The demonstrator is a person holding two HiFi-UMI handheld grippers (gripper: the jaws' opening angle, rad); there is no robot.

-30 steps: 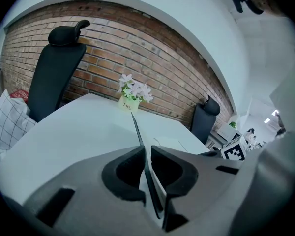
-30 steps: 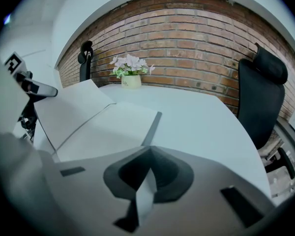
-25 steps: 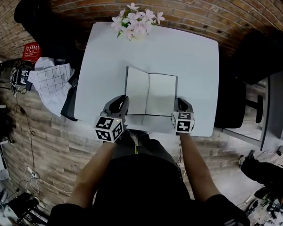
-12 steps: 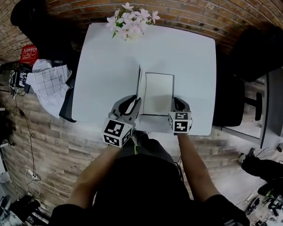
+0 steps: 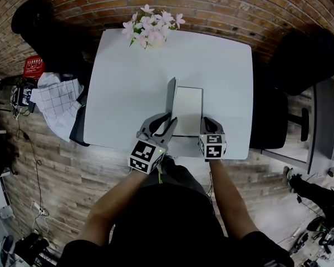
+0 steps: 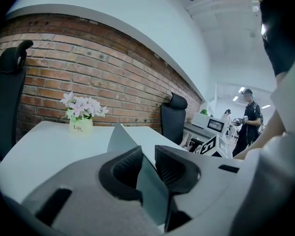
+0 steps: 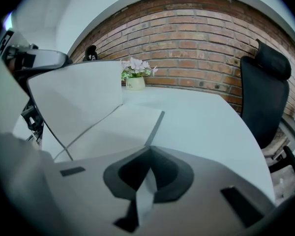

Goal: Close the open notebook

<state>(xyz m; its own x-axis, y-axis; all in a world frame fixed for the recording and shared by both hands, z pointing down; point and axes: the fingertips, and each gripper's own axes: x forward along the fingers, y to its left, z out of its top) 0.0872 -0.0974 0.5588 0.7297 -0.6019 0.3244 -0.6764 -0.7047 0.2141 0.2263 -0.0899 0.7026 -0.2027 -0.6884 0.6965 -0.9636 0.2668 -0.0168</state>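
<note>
The notebook (image 5: 187,111) lies on the worktop (image 5: 211,60) close to the person, its right half flat and its left cover (image 5: 171,96) stood about upright, so the close looks roughly half done. The left gripper (image 5: 166,124) has that cover's near edge between its jaws, which have just been opening and now sit slightly spread without squeezing, probably to let the cover drop over. The right gripper (image 5: 207,122) has its jaws pressed together on the notebook's near right corner, apparently pinning it against sliding.
</note>
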